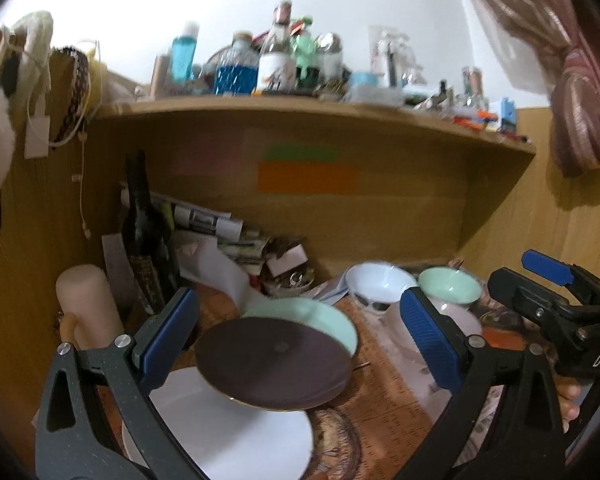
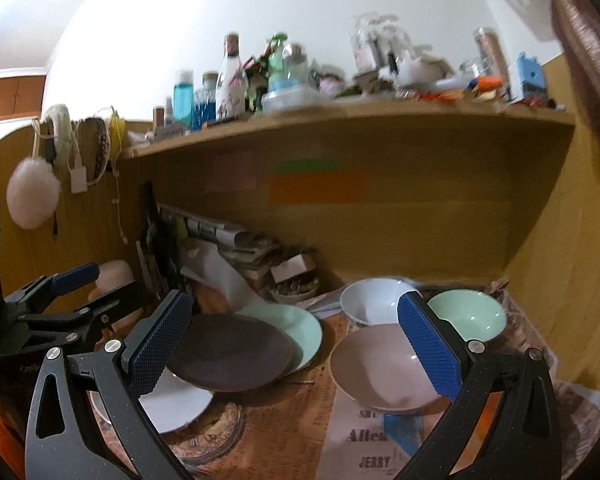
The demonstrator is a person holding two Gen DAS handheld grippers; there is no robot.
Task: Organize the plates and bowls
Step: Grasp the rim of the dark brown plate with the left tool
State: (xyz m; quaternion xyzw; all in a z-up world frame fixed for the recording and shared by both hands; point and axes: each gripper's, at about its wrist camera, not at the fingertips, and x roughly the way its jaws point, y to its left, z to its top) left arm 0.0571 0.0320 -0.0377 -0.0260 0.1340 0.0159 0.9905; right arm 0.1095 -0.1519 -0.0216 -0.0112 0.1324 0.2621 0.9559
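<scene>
A dark brown plate (image 1: 276, 360) (image 2: 228, 352) lies tilted across a white plate (image 1: 228, 428) (image 2: 172, 404) and a mint plate (image 1: 324, 316) (image 2: 300, 328). To their right stand a white bowl (image 1: 380, 284) (image 2: 374, 300), a mint bowl (image 1: 450, 286) (image 2: 466, 314) and a pink bowl (image 2: 380, 368) (image 1: 466, 320), the last partly hidden in the left wrist view. My left gripper (image 1: 300, 340) (image 2: 96, 288) is open above the plates and holds nothing. My right gripper (image 2: 296, 344) (image 1: 532, 280) is open too, between plates and bowls.
Newspaper (image 2: 364, 440) covers the desk. Stacked papers (image 1: 220, 232), a dark bottle (image 1: 140, 216) and a cream cylinder (image 1: 86, 304) crowd the back left. A wooden shelf (image 1: 300, 110) loaded with bottles overhangs. A curtain (image 1: 580, 112) hangs at the right.
</scene>
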